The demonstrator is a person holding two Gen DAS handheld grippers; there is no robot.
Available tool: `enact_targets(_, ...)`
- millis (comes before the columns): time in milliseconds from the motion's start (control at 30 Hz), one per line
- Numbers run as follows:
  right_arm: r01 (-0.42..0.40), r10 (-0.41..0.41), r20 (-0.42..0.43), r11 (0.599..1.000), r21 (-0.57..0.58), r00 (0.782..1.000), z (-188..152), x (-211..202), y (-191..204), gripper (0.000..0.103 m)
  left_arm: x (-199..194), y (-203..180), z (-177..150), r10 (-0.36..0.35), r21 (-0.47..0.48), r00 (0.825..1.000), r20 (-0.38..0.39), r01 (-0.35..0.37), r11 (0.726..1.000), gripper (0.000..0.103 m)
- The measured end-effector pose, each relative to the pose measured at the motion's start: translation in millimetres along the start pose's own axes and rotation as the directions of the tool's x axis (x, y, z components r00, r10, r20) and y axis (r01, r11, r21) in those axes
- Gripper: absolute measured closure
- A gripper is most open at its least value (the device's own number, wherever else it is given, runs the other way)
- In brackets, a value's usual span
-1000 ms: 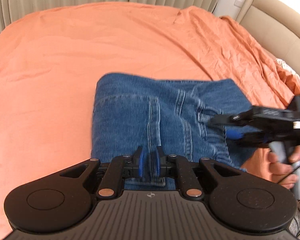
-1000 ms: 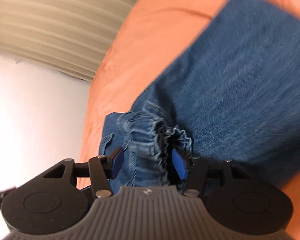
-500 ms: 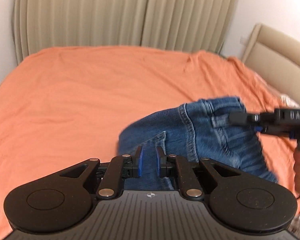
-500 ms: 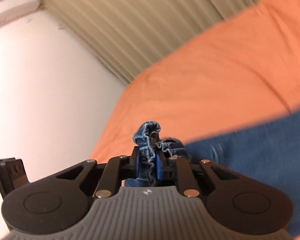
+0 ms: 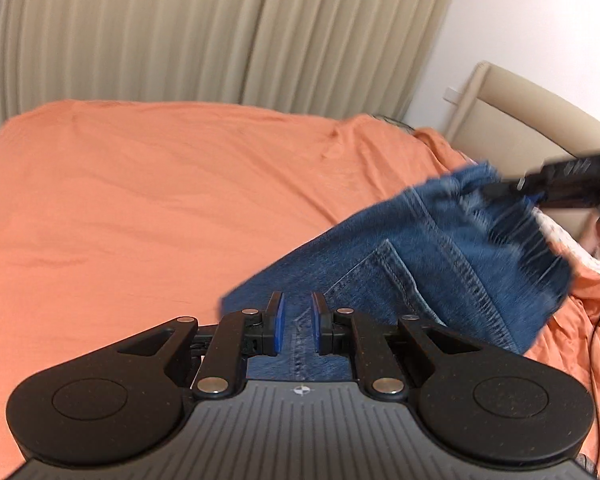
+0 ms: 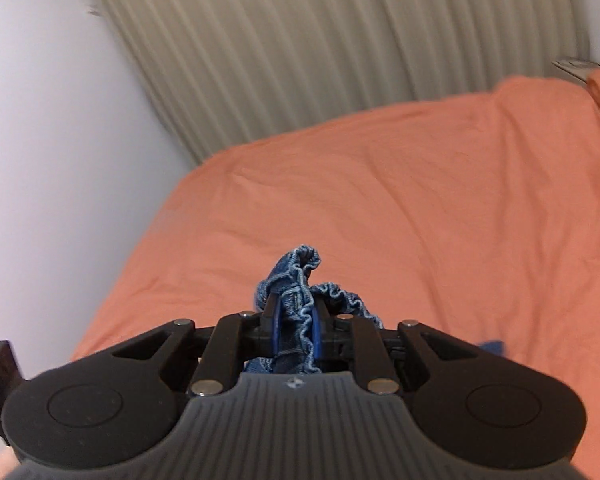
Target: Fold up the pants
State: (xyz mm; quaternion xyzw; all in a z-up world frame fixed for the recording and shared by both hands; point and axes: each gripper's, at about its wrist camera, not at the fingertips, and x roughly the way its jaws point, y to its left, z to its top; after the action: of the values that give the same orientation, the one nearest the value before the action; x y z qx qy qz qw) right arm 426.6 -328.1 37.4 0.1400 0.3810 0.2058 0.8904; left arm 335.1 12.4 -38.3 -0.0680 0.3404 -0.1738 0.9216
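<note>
Blue denim jeans (image 5: pixel 412 276) hang lifted above an orange bedsheet (image 5: pixel 140 200), stretched between 2 tools. In the left wrist view, the left hand-held gripper (image 5: pixel 297 322) has its blue pads a narrow gap apart, with a seamed strip of denim running between them; whether the pads actually press the cloth cannot be told. Ahead and to its right, the same view shows the right hand-held gripper (image 5: pixel 496 191) from the side, blurred, at the jeans' upper edge, with a beige headboard (image 5: pixel 516 120) beyond it. The right wrist view alone shows that grip closely: the right hand-held gripper (image 6: pixel 294 330) is clamped on a bunched, ruffled fold of jeans (image 6: pixel 300 280) that stands up between its pads. Pleated beige curtains (image 6: pixel 300 60) fill the background ahead of both tools.
</note>
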Motion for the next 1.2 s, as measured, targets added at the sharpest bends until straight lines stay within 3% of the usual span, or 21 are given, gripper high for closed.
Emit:
enact_targets(167,0.103,-0.086,-0.120,0.985,0.136,0.989,-57.5,51.0,-101.2,0.095,50.5,-6.3,-6.1,-0.038,0.022,0.997,-0.073,0.039,0.999,0.089)
enact_targets(267,0.093,-0.069,-0.119,0.972,0.214,0.990,-73.3,79.6,-140.6,0.097,83.3,-6.6,-6.5,-0.038,0.030,0.993,-0.111,0.041,0.999,0.089)
enact_targets(467,0.148,-0.118,-0.177,0.975,0.168,0.977,-86.3,133.6,-160.1,0.098,138.0,-1.6,-3.6,-0.005,0.042,0.989,-0.149,0.012,0.999,0.089)
enact_targets(667,0.130,-0.099,-0.169,0.975,0.180,0.981,-92.2,134.2,-173.3,0.098,194.1,8.9,-14.0,0.094,0.084,0.964,-0.248,-0.075,0.994,0.089)
enact_targets(733,0.115,-0.084,-0.161,0.974,0.195,0.983,-95.0,135.6,-177.5,0.097,204.5,15.2,-19.0,0.109,0.059,0.959,-0.261,-0.097,0.994,0.089)
enact_targets(833,0.125,-0.094,-0.159,0.973,0.196,0.983,-94.7,135.6,-174.4,0.094,203.1,16.1,-19.0,0.125,0.057,0.960,-0.251,-0.114,0.992,0.089)
enact_targets(933,0.156,-0.141,-0.116,0.980,0.128,0.983,-90.6,116.6,-161.0,0.080,185.1,10.0,-15.7,0.151,0.086,0.964,-0.217,-0.135,0.987,0.088)
enact_targets(1033,0.192,-0.189,-0.045,0.978,0.076,0.981,-90.0,83.9,-146.3,0.077,158.9,5.4,-13.2,0.138,0.081,0.976,-0.170,-0.126,0.989,0.088)
enact_targets(1200,0.197,-0.197,0.044,0.980,0.025,0.979,-117.2,34.2,-115.5,0.078,109.7,-3.0,-26.2,0.098,0.072,0.984,-0.151,-0.088,0.994,0.088)
